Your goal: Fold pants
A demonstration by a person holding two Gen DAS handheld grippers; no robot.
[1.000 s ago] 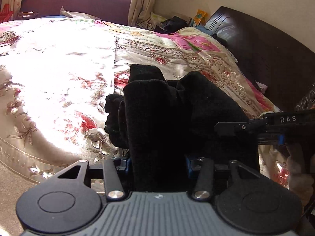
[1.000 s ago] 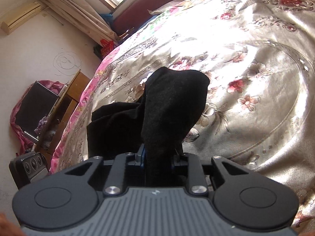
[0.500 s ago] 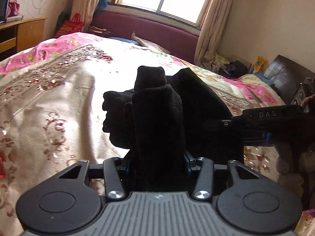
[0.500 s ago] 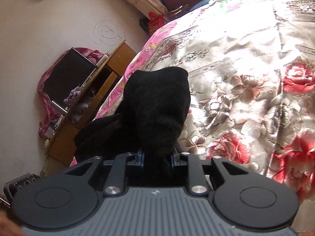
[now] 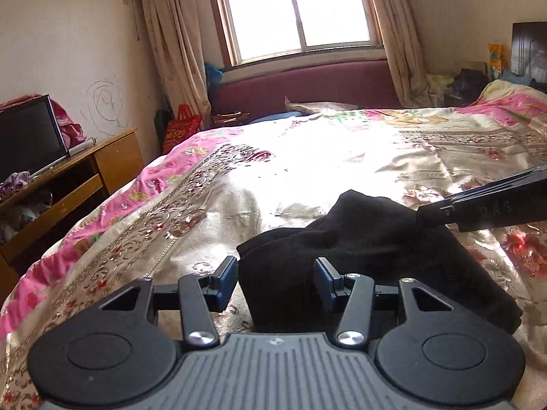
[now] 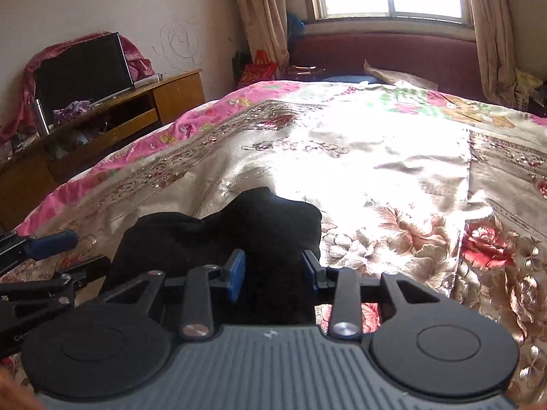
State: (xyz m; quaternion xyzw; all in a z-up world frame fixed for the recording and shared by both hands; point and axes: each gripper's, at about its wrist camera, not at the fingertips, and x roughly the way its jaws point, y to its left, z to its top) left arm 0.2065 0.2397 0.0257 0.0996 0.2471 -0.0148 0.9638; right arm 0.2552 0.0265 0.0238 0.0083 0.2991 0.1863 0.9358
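Black knitted pants (image 5: 362, 266) lie bunched in a loose fold on a shiny floral satin bedspread (image 5: 307, 157). The left claw (image 5: 276, 282) and right claw (image 6: 273, 270) are both spreading, cloth between their blue pads but no longer pinched. Judged risk: the soft, thick fold may spring open or slide on the slick satin as the claws pull back, snagging fabric.

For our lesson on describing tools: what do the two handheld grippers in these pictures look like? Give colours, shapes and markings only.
Each gripper, left gripper and right gripper, has a grey ribbed body, two round black discs, black linkage bars with silver screws, and blue pads on its fingers. White letters, apparently "DAS", mark the right gripper's side in the left view.
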